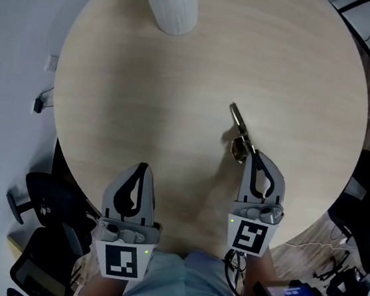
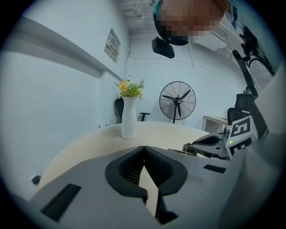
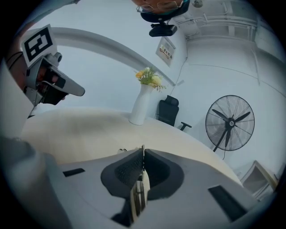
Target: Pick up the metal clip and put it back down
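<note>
Metal clip (image 1: 239, 129) pinched betw closed jaws of R gripper (image 1: 256, 157), sticking out past its tips over table (image 1: 144, 99). L gripper (image 1: 142, 167) off to its left, jaws together, nothing betw them. White vase (image 1: 174, 2) well ahead of L gripper

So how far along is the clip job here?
Grasp looks done: the right gripper has its jaws shut on the metal clip, which sticks out past their tips. The lift is in hand; a shadow beside the clip hints it is just off the table. Setting it back down is left.
</note>
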The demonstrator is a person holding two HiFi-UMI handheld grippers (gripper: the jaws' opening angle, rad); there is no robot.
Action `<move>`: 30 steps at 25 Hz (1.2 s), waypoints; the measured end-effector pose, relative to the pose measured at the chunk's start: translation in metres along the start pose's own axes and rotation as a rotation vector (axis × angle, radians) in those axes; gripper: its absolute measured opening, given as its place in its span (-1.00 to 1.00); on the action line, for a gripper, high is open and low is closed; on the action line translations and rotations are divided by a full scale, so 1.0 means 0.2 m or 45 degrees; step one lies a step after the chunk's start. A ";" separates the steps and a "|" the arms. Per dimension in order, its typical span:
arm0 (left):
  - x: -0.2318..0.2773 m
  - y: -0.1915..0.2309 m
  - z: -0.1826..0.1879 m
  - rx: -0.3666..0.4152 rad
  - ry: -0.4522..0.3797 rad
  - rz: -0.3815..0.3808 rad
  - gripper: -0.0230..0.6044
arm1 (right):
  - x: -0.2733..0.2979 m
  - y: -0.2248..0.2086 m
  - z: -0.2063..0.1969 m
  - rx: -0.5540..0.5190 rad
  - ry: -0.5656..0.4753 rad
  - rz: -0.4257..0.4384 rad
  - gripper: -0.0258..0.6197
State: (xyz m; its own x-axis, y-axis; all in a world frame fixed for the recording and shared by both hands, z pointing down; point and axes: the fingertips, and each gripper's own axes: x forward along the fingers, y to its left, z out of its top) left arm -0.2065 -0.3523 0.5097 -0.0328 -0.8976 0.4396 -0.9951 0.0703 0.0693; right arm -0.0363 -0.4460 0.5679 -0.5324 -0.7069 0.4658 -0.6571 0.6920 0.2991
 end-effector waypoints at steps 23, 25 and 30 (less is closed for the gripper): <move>-1.15 -0.32 0.54 0.072 -0.339 0.129 -0.87 | -1.09 -0.13 0.78 0.113 -0.474 -0.105 -0.77; -1.29 -0.35 0.56 0.076 -0.367 0.162 -0.86 | -1.20 -0.10 0.82 0.090 -0.503 -0.079 -0.77; -1.61 -0.33 0.56 0.057 -0.413 0.282 -0.86 | -1.40 0.03 0.93 0.047 -0.584 0.010 -0.77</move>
State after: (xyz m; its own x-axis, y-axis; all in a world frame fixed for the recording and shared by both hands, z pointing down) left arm -0.1401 -0.1173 0.2636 -0.2676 -0.9542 0.1334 -0.9635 0.2649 -0.0379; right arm 0.0087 -0.2706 0.2838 -0.7131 -0.6995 0.0482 -0.6665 0.6976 0.2631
